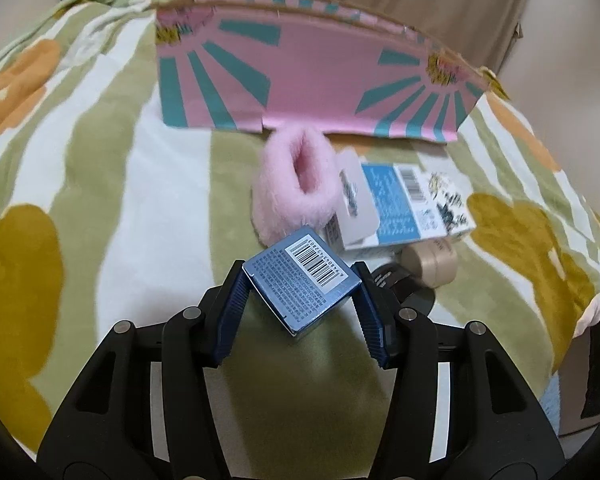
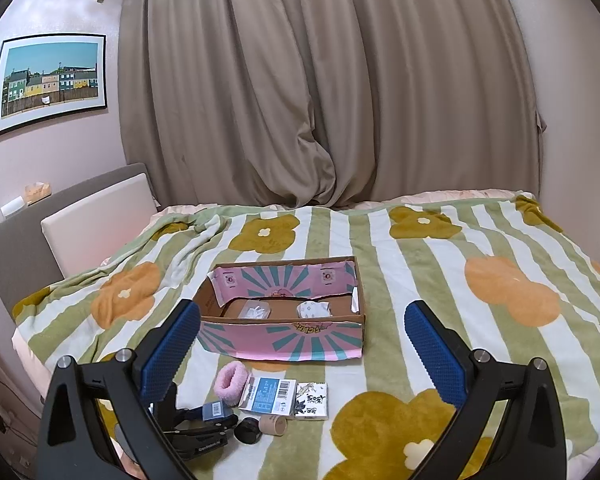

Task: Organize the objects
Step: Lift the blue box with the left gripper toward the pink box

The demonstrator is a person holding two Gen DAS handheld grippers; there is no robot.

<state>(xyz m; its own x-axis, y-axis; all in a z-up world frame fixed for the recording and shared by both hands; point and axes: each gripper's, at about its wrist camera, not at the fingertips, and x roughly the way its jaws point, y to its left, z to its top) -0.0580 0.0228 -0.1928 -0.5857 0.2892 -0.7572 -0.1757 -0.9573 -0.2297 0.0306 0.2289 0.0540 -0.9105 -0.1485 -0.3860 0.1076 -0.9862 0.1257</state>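
My left gripper (image 1: 300, 286) is shut on a small blue box (image 1: 302, 280) with a barcode, held just above the blanket; the box also shows in the right wrist view (image 2: 215, 411). Ahead lies a pink fluffy scrunchie (image 1: 298, 188), a white and blue packet (image 1: 396, 204), a beige round jar (image 1: 430, 266) and a black round item (image 1: 396, 282). Beyond them stands a pink and teal cardboard box (image 2: 284, 340), open on top, with two white items inside. My right gripper (image 2: 302, 354) is open and empty, high above the bed.
A striped floral blanket (image 2: 440, 280) covers the bed. A small illustrated packet (image 2: 312, 400) lies beside the white and blue packet (image 2: 268, 396). Curtains (image 2: 320, 80) hang behind the bed, a headboard (image 2: 16, 248) stands at left.
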